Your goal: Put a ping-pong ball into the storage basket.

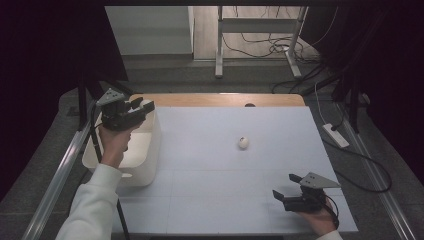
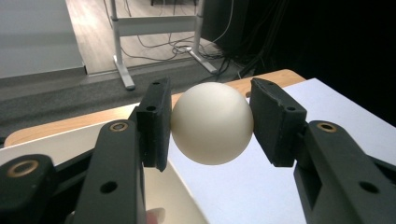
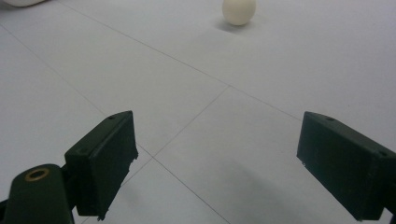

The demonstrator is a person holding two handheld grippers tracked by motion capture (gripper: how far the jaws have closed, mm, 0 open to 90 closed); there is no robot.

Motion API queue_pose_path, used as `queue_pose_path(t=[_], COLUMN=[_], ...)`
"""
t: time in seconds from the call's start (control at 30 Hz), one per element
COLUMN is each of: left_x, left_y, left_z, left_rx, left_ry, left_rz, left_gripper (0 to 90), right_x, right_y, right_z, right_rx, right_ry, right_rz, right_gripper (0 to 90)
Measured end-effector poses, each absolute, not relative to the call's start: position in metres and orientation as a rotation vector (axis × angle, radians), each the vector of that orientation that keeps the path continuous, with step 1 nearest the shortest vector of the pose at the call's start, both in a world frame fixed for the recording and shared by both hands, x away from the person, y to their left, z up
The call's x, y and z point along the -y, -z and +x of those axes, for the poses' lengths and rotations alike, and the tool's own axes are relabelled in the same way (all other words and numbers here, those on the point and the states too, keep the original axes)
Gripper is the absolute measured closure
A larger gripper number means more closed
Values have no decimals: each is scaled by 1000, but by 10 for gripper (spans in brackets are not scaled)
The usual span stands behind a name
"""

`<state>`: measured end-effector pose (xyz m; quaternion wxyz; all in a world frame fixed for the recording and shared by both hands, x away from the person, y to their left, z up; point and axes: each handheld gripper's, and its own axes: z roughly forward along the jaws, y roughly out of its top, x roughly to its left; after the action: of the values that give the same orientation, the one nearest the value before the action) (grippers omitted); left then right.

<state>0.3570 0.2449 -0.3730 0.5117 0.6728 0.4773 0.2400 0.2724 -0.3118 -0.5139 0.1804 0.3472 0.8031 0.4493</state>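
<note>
High view: white table sheet (image 1: 220, 175), grey floor (image 1: 200, 80) beyond.

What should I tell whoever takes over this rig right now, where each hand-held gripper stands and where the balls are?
Left hand-held gripper: shut on a white ball, held over the far rim of the white bin at the table's left.
Right hand-held gripper: open, nothing between its jaws, low over the white table near the front right corner.
Second ball: lies loose on the table, mid-right, ahead of the right gripper.
Done: one ball picked up.
Left, as it looks: release the held ball into the bin, then probably fetch the loose one.
</note>
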Motion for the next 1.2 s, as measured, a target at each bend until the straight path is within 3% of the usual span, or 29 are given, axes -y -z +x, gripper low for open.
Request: queue_pose_path(t=[1.2], left_x=[-281], left_y=[388], left_z=[377], left_rx=[-1346], left_ry=[-614], left_rz=[1628], left_gripper=[512], right_x=[311], right_y=[514], right_z=[272], right_rx=[-2270], right_ry=[-1271], right_rz=[982], right_gripper=[117])
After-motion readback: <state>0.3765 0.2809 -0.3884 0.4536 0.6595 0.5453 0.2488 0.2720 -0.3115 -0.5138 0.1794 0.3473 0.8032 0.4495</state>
